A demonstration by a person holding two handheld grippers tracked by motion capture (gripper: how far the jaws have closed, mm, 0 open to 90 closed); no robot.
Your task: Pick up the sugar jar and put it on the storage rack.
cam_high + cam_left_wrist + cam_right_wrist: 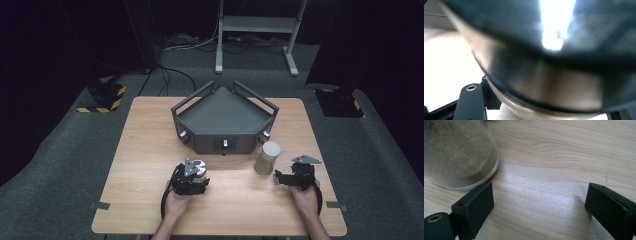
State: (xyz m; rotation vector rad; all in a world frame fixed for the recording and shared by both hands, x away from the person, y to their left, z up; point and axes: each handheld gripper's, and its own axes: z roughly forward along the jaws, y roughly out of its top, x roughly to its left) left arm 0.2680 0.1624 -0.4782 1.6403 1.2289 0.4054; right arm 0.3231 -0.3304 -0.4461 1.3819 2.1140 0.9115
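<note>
A round shiny metal tin (200, 166) stands on the wooden table (150, 150), left of centre. My left gripper (196, 176) is shut on it. In the left gripper view the tin (544, 75) looms blurred and very close, with one black finger (471, 100) against its lower left side. A beige frosted cylinder (267, 157) stands upright right of centre. My right gripper (286, 175) rests just to its right, open. In the right gripper view the jaws (539, 205) stand wide with bare wood between them, and the cylinder's base (456, 155) sits beyond the left finger (474, 205).
A grey angular tray (225, 120) with rails and front knobs stands at the table's far middle, just behind the cylinder. Around the table lies dark carpet with cables, yellow-black marked bases (102, 97) and a white stand (257, 30).
</note>
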